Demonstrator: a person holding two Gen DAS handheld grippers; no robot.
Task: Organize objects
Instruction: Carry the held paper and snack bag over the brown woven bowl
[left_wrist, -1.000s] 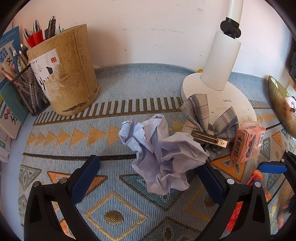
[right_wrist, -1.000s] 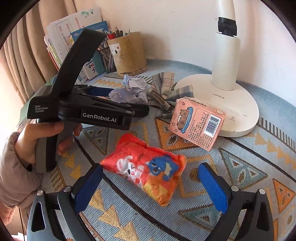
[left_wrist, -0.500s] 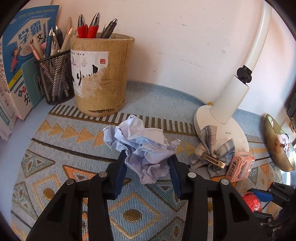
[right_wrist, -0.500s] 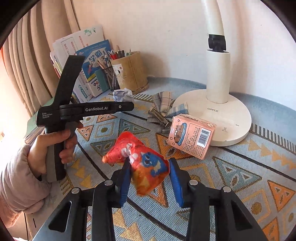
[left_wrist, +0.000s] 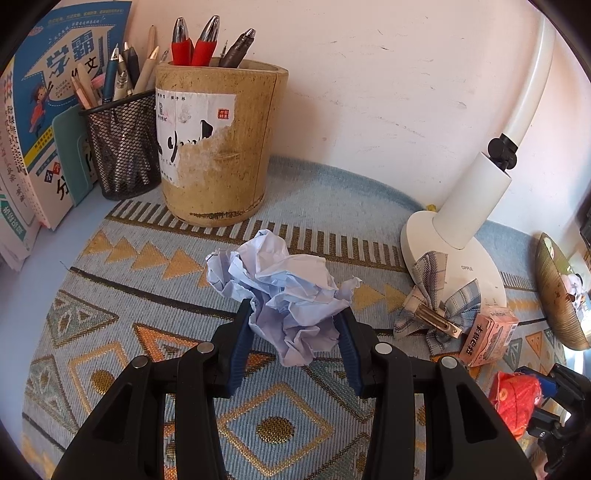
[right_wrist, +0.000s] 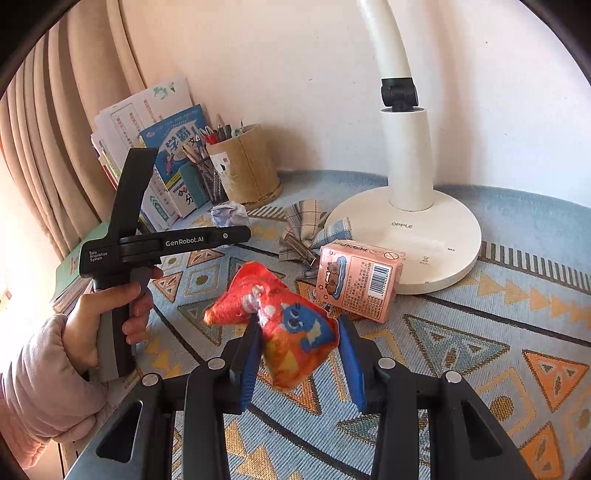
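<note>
Both tools have just clamped and lifted: the left gripper (left_wrist: 293, 334) grasps the crumpled paper (left_wrist: 284, 291), the right gripper (right_wrist: 297, 354) the red snack packet (right_wrist: 284, 325), so both seem ready for sorting.

Crumpled pale paper ball (left_wrist: 291, 295), red snack pouch (right_wrist: 284, 325), both pinched aloft

White desk lamp (right_wrist: 408, 206) stands on a patterned mat (right_wrist: 480, 332); beige curtain (right_wrist: 55, 129) hangs behind stacked books (right_wrist: 147, 122)
</note>
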